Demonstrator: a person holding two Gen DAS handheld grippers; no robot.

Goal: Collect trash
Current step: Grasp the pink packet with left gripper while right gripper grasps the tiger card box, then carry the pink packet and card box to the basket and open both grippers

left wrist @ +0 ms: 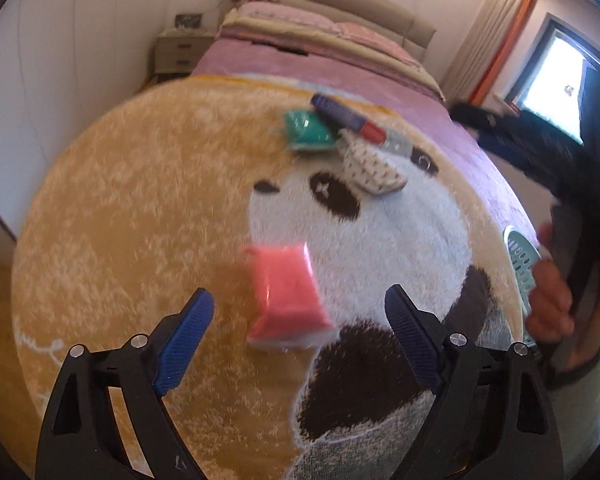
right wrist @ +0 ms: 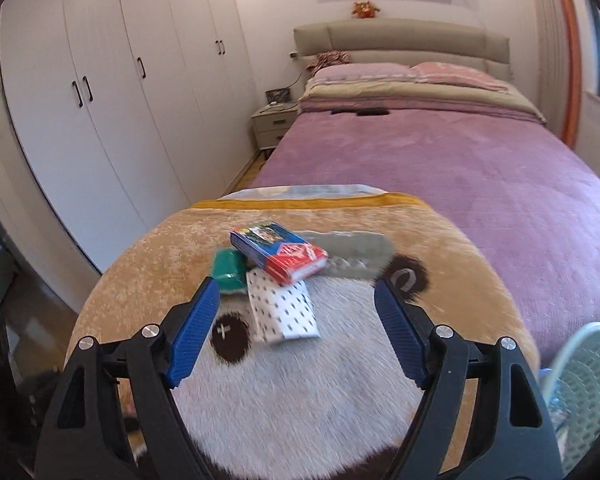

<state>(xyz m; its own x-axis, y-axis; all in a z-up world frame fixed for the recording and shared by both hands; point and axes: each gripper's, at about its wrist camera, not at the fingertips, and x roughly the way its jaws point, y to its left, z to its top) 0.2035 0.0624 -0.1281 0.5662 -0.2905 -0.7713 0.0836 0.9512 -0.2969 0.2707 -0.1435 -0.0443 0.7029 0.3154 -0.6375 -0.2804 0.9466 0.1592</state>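
Note:
A pink packet (left wrist: pixel 286 296) lies on the fluffy panda blanket (left wrist: pixel 140 208), just ahead of and between the fingers of my left gripper (left wrist: pixel 300 312), which is open and empty. Farther back lie a green packet (left wrist: pixel 308 130), a blue and red box (left wrist: pixel 348 118) and a white dotted packet (left wrist: pixel 370 166), heaped together. In the right wrist view the same box (right wrist: pixel 278 250), green packet (right wrist: pixel 228 270) and dotted packet (right wrist: pixel 282 306) lie just ahead of my right gripper (right wrist: pixel 298 312), which is open and empty.
A pale green perforated basket (right wrist: pixel 580 376) stands at the lower right, and its rim shows in the left wrist view (left wrist: pixel 522 260). The right hand and its gripper (left wrist: pixel 560 208) are at the right. Beyond the blanket lies the purple bed (right wrist: pixel 440 160), with white wardrobes (right wrist: pixel 100 100) to the left.

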